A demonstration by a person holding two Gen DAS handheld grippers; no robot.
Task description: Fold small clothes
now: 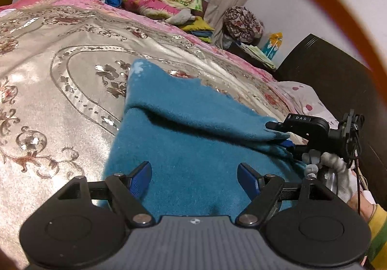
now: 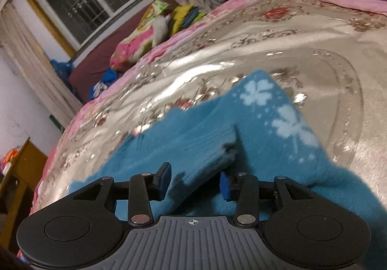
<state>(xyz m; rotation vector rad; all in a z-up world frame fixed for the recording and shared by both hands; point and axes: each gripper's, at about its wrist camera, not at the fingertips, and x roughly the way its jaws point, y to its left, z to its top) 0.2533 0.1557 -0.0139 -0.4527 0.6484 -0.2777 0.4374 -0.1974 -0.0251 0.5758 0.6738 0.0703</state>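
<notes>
Teal fleece garment (image 1: 193,149) on floral satin bedspread (image 1: 60,100); left gripper (image 1: 194,179) jaws apart above it; right gripper (image 2: 196,181) jaws apart, fabric fold between; pink floral pillow (image 1: 150,2) far.

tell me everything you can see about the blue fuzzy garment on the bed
The teal garment is soft, fuzzy knit with pale snowflake-like motifs at one end. It lies on the shiny floral bedspread, partly folded, one flap raised along a crease. The right tongs straddle a lifted fold; their pads seem not to press it, though motion blur leaves this uncertain. The left tongs hang open over it without gripping.
</notes>
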